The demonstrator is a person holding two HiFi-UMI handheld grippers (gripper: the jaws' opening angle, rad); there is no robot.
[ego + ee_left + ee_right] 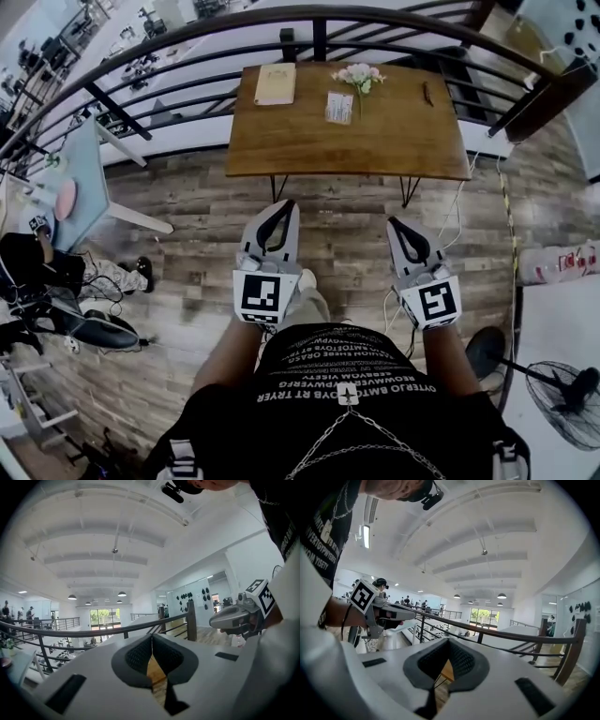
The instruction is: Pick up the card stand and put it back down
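the brown wood-plank floor (pixel 187 225) fills most of the head view, with a curved black metal railing (pixel 187 33) arching across at twelve o'clock. in front of it stands a rectangular brown wooden table (pixel 375 141). the grey left gripper (pixel 285 204) and grey right gripper (pixel 393 223) hang near the person's body at six o'clock, well apart from the table, each with its jaws pressed together on nothing. on the table lie a tan notebook (pixel 275 83), a small bunch of pink and white flowers (pixel 360 75) and the small upright card stand (pixel 338 107), untouched near the table's middle, with the flowers just beside it at one o'clock. judging from this, a reach with jaws not yet spread would knock the light stand over, and a wide approach from one o'clock could catch the flowers.
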